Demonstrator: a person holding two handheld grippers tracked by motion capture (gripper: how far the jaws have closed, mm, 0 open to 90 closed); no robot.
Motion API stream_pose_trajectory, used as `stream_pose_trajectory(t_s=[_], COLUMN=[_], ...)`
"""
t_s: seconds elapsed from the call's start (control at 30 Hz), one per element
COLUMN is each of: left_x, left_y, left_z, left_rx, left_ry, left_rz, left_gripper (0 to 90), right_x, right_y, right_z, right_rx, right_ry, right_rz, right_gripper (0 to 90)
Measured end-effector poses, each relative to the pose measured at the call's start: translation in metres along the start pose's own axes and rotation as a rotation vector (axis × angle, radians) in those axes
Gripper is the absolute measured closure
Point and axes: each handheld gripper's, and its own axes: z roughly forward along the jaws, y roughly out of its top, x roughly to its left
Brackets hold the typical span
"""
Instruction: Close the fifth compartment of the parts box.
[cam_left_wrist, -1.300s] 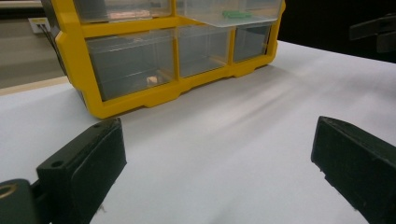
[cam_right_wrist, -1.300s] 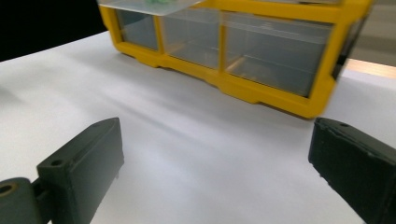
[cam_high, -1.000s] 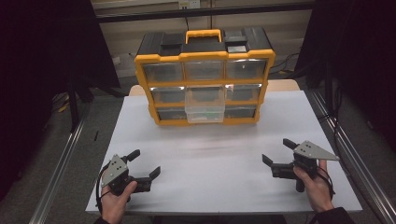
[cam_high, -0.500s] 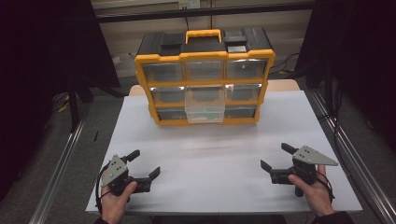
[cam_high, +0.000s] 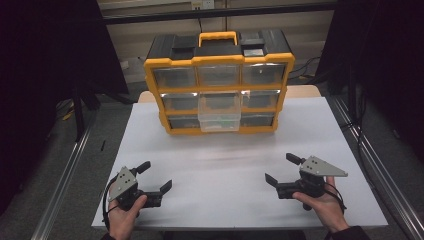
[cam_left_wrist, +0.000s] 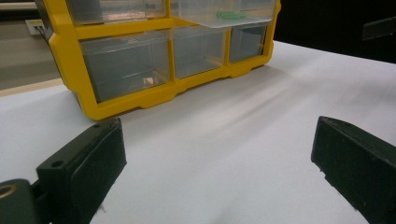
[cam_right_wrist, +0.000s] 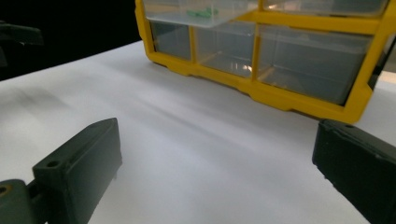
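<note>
Hands hold the left gripper and right gripper low over the white surface, each with jaws spread wide and grasping nothing. Well apart from both, at the far side, stands a yellow drawer organizer; its clear middle drawer juts out, a small green item inside.

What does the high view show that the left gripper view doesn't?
High view alone: both hands, the left gripper and right gripper seen from above with jaws apart, the organizer's handle and top drawers. Left gripper view alone: a close look along its own jaws, and something green in the pulled-out drawer. Both: the yellow organizer, that drawer sticking out, and the white table.
</note>
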Motion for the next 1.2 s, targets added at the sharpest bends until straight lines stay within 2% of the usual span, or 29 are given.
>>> stream_pose_trajectory(t_s=[0.13, 0.27, 0.43, 0.5, 0.53, 0.63, 0.67, 0.83, 0.87, 0.97, 1.0, 1.07, 1.1, 1.13, 1.2], left_x=[0.000, 0.000, -0.002, -0.003, -0.002, -0.002, -0.001, -0.002, -0.003, -0.002, -0.002, -0.002, -0.002, -0.002, -0.002], left_y=[0.000, 0.001, 0.001, 0.001, 0.001, 0.001, 0.001, 0.001, 0.001, 0.001, 0.001, 0.001, 0.001, 0.001, 0.001], left_z=[-0.001, -0.001, 0.000, 0.001, 0.000, 0.000, -0.001, 0.000, 0.001, 0.000, 0.000, 0.000, 0.000, 0.000, 0.000], left_rx=[-0.008, 0.001, -0.005, -0.011, -0.003, -0.004, 0.004, -0.007, -0.012, -0.005, -0.007, -0.006, -0.006, -0.007, -0.007], left_ry=[0.002, 0.004, -0.002, 0.004, 0.003, 0.005, 0.006, -0.004, -0.005, 0.006, 0.002, 0.001, 0.001, 0.001, 0.002], left_rz=[-0.007, 0.009, 0.002, -0.012, 0.000, 0.000, 0.016, 0.000, -0.007, 0.007, -0.002, 0.000, -0.002, -0.002, -0.001], left_gripper=[3.0, 2.9, 2.9, 2.9, 2.9, 2.9, 2.9, 2.9, 2.9, 2.9, 2.9, 2.9, 2.9, 2.9, 2.9], right_x=[0.004, 0.011, 0.021, 0.023, 0.024, 0.028, 0.029, 0.036, 0.037, 0.040, 0.042, 0.043, 0.043, 0.044, 0.045], right_y=[0.002, 0.004, 0.010, 0.014, 0.015, 0.019, 0.021, 0.028, 0.030, 0.034, 0.036, 0.038, 0.040, 0.041, 0.043], right_z=[0.005, 0.010, 0.017, 0.020, 0.021, 0.027, 0.029, 0.041, 0.043, 0.049, 0.051, 0.055, 0.057, 0.059, 0.062], right_rx=[-0.017, -0.028, -0.041, -0.051, -0.047, -0.048, -0.047, -0.063, -0.064, -0.084, -0.088, -0.089, -0.076, -0.086, -0.088], right_ry=[0.021, 0.058, 0.089, 0.102, 0.112, 0.114, 0.130, 0.124, 0.136, 0.137, 0.131, 0.153, 0.179, 0.170, 0.189], right_rz=[-0.012, -0.017, -0.041, -0.050, -0.045, -0.050, -0.052, -0.083, -0.084, -0.092, -0.094, -0.097, -0.106, -0.104, -0.102], right_gripper=[1.7, 2.6, 5.3, 8.3, 9.3, 13.0, 13.7, 21.3, 23.9, 31.0, 33.3, 35.9, 37.1, 39.4, 45.7])
